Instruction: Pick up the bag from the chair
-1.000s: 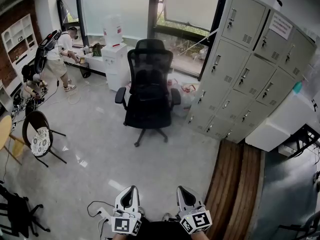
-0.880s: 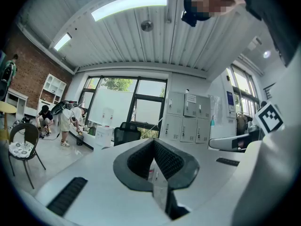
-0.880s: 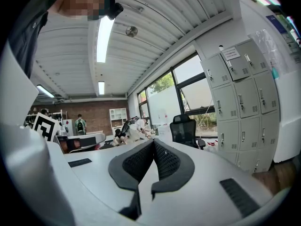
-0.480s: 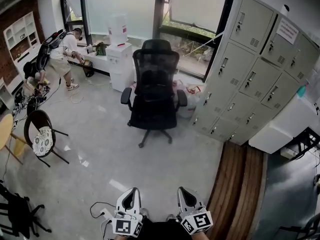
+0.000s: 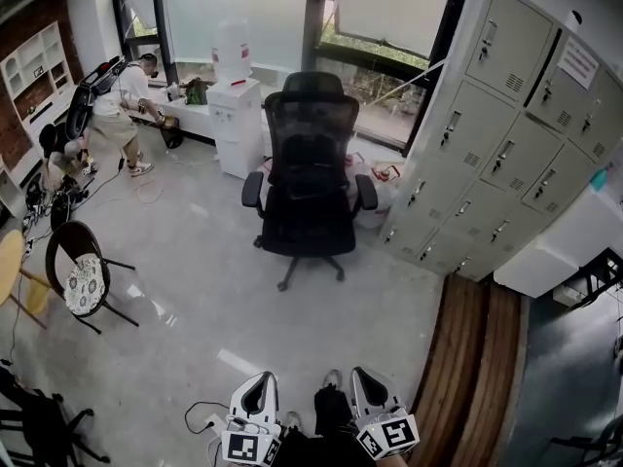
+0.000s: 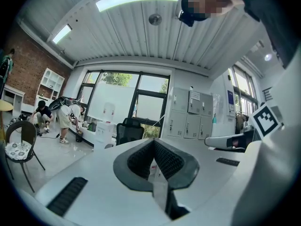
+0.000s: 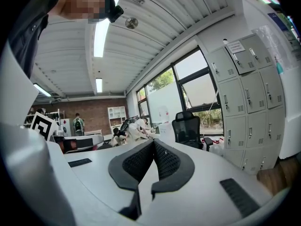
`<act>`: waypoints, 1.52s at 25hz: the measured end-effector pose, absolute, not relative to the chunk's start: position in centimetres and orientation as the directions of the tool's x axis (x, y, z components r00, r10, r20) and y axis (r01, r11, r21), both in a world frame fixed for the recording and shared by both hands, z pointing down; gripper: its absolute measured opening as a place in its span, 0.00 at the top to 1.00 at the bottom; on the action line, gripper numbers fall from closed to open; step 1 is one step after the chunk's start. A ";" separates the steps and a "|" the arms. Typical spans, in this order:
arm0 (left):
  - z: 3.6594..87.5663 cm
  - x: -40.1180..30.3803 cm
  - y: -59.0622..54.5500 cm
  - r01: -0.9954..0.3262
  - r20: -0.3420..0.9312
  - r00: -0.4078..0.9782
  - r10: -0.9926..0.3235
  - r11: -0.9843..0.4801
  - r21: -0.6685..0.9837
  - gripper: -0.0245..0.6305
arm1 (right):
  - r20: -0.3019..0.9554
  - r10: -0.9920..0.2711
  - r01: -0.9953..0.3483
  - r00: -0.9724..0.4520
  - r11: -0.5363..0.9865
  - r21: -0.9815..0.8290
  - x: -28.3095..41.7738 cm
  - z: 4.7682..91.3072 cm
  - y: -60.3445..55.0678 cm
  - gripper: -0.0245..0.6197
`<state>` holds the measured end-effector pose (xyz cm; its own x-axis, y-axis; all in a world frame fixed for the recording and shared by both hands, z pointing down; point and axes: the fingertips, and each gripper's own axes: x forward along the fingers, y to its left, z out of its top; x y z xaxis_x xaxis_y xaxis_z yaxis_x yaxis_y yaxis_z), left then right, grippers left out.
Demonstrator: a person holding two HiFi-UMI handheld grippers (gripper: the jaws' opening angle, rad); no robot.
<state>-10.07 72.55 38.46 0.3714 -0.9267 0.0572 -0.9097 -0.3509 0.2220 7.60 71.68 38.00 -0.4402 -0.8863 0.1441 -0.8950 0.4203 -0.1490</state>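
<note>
A black mesh office chair stands in the middle of the floor with its back toward me; it also shows far off as the chair and the chair. Its backrest hides the seat, and no bag shows on it from here. White plastic bags lie on the floor behind it, by the lockers. My left gripper and right gripper hang low at the bottom edge, well short of the chair. In the gripper views the left gripper and right gripper are shut and hold nothing.
Grey lockers line the right side, with a wooden floor strip before them. A white water dispenser stands left of the chair. A person bends at the far left. A small round chair and a floor cable are nearby.
The view has drawn nearer to the office chair, which now sits a little further right and larger. Both grippers stay low and shut.
</note>
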 end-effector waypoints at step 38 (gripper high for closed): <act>40.9 -8.1 16.0 -0.932 0.141 0.327 -0.934 -0.294 0.212 0.96 | 0.240 -0.813 -0.846 -0.531 0.524 -0.099 8.0 42.3 13.8 0.96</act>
